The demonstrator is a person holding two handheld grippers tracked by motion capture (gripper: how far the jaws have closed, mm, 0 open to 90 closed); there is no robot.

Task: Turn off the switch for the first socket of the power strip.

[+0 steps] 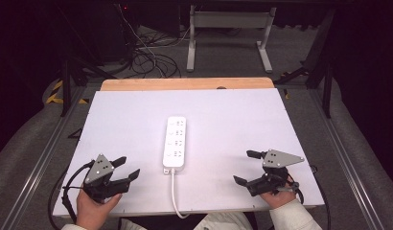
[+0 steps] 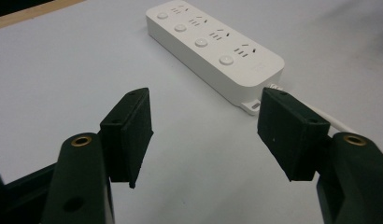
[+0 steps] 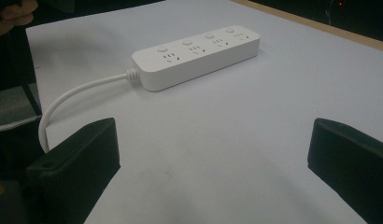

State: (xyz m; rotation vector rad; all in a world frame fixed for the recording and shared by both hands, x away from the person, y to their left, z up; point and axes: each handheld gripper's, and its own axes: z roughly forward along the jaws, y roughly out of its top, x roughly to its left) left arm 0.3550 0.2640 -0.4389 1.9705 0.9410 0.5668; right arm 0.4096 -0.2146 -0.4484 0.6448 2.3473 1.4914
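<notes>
The long white plastic power strip (image 1: pixel 175 142) lies pointing away, between both grippers. The left gripper (image 1: pixel 126 168) looks a bit closer than the right gripper (image 1: pixel 246 167). Both grippers' fingers are wide apart, holding nothing.

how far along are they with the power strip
Nothing looks done yet: the white power strip lies flat mid-table, all four sockets empty, its cord running off the near edge. Nothing is in hand: the left gripper and right gripper sit open on either side, apart from it. Reaching and touching it are all left.
</notes>
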